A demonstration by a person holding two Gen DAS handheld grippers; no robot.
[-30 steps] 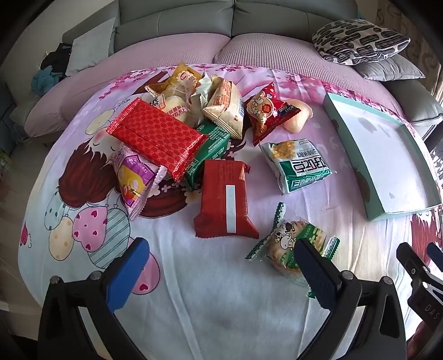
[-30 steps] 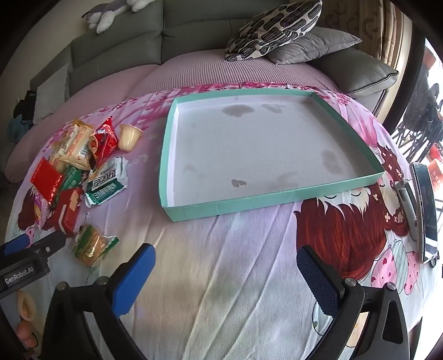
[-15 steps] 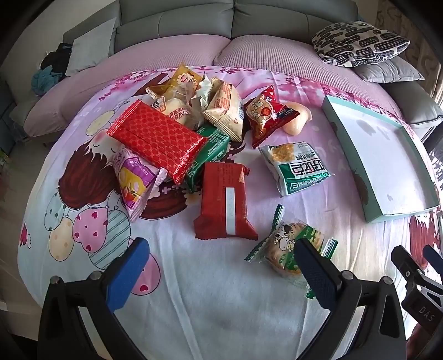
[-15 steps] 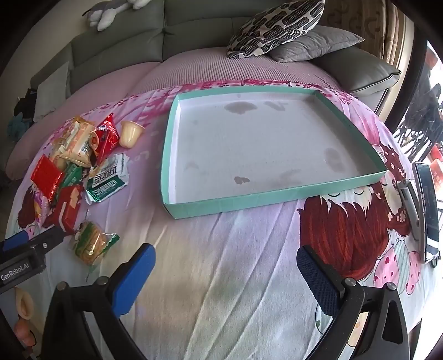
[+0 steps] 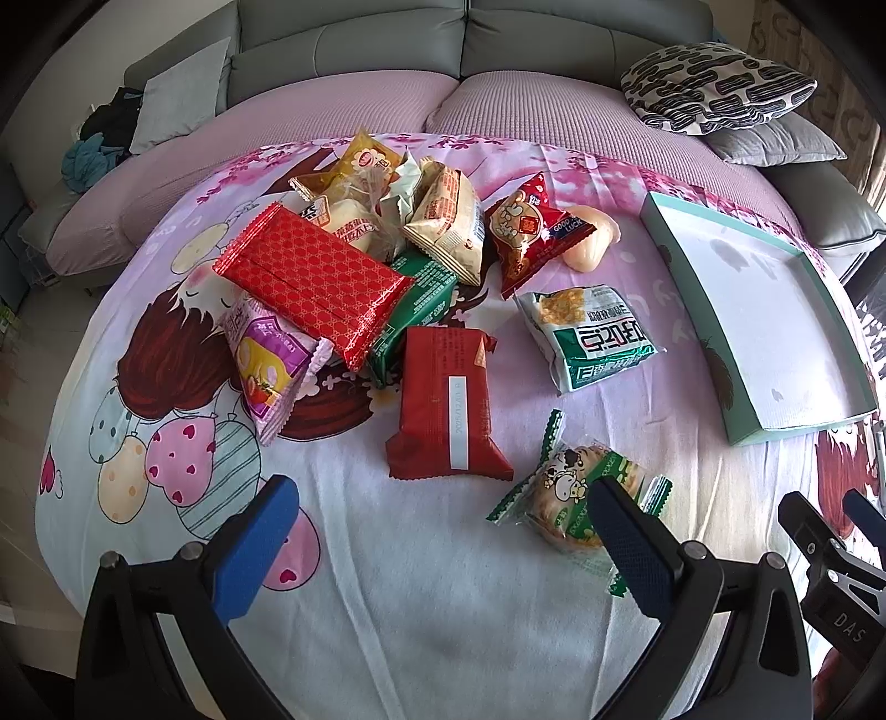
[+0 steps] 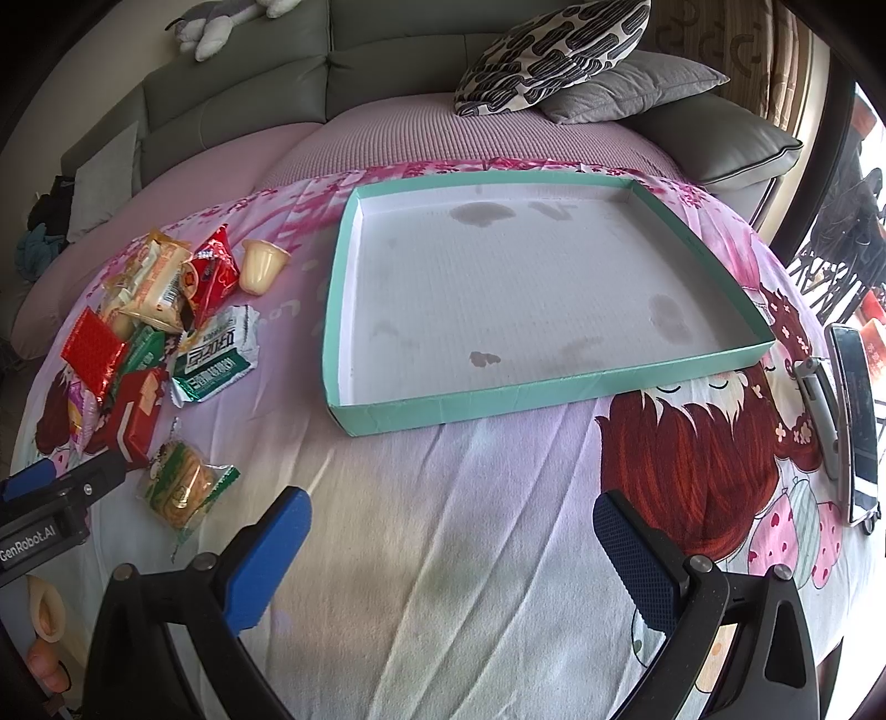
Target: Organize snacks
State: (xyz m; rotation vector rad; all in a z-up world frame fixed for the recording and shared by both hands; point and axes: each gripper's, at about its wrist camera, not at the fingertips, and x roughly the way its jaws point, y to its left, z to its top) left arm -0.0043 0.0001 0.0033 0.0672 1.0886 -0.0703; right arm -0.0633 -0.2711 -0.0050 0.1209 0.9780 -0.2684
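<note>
I am looking at one grey sofa (image 5: 354, 39) that is standing behind one round table, and the table is wearing one cartoon cloth (image 6: 454, 526) with red-haired figures and balloons. One wide teal tray (image 6: 554, 396) with a stained white floor is lying on the cloth and is holding nothing. To the left of it, well apart, one heap of snacks (image 5: 387, 266) is lying; I am counting about eleven packets, though some are overlapping and I cannot tell the exact number. Among them I am seeing one patterned red packet (image 5: 313, 282), one plain red packet (image 5: 446, 410), one white-green packet (image 5: 595, 335), one cookie packet (image 5: 576, 501) and one small jelly cup (image 6: 261, 266). Two pillows are resting on the sofa at the right, one patterned pillow (image 6: 548, 52) upon one grey pillow (image 6: 631, 88). My left gripper (image 5: 443, 523) is hovering wide open and is holding nothing, with one finger just over the cookie packet. My right gripper (image 6: 451, 534) is also spreading wide, holding nothing, above bare cloth before the tray.
</note>
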